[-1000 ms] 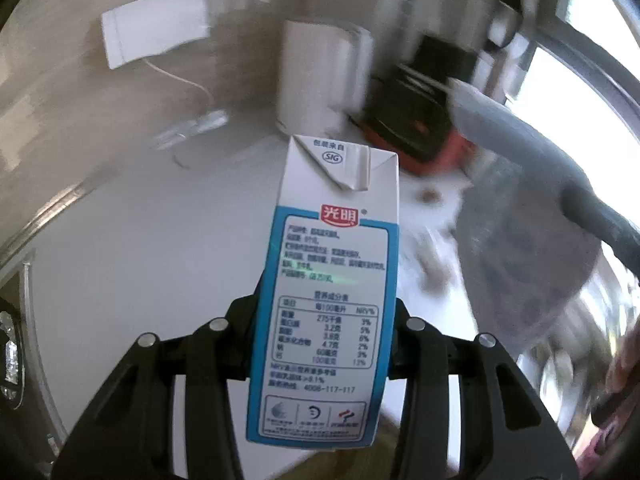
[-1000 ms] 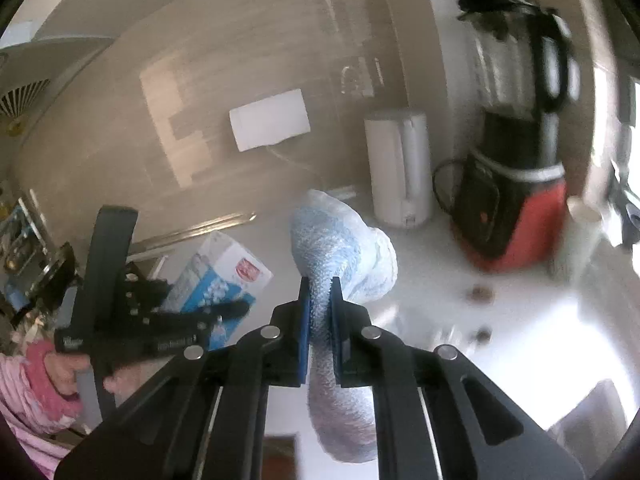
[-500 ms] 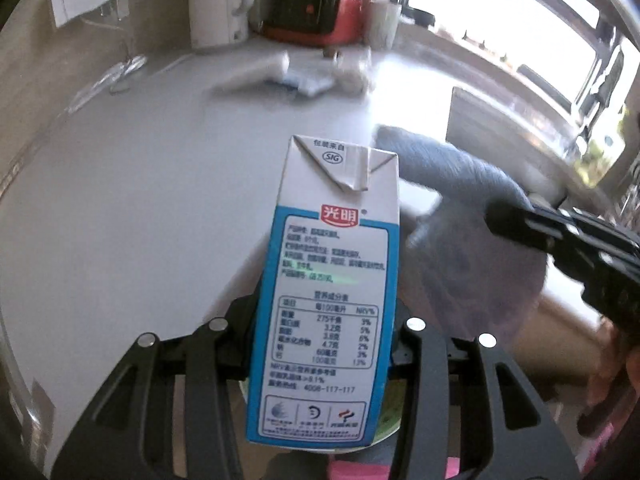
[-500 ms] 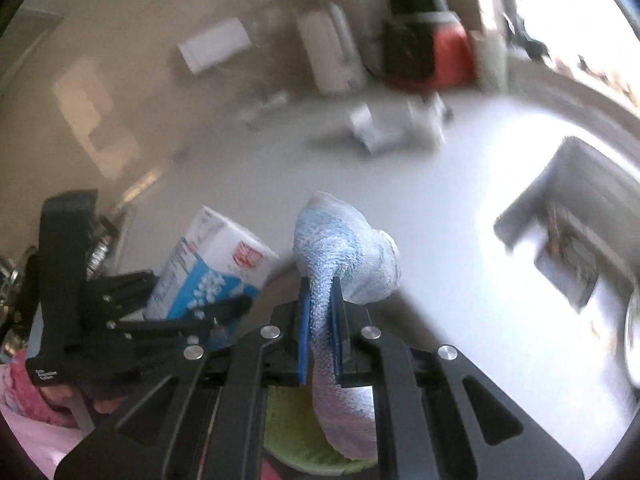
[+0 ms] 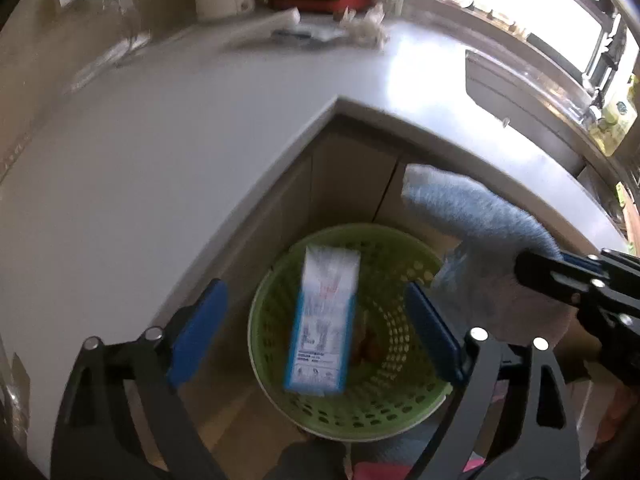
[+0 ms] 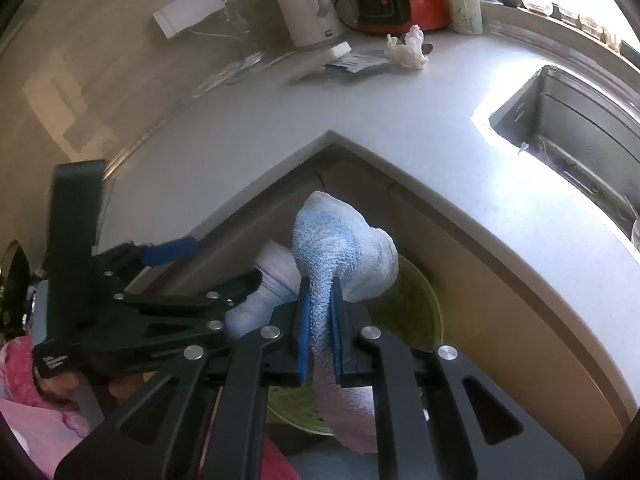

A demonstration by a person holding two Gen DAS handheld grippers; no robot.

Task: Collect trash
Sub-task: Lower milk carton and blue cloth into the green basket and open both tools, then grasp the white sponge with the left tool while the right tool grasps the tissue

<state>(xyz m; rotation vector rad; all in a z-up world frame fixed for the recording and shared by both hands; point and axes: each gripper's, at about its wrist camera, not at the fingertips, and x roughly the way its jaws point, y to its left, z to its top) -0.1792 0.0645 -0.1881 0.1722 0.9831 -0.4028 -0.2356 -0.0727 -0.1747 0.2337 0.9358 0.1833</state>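
Right wrist view: pale L-shaped counter [image 6: 420,128], sink [image 6: 568,120], wood-panelled wall [image 6: 100,40].

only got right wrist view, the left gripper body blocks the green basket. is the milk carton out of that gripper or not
Observer: Yes. The left gripper has just been opening its jaws. The milk carton shows between them, blurred, clear of both blue pads, over the green basket.
Operator: anything else in the basket
Observer: Some brownish scraps at the bottom, beside the carton; too blurred to name.
Operator: is my cloth lined up over it
Observer: Only partly. In the left wrist view the blue cloth lines up with the basket's right rim, not its middle.
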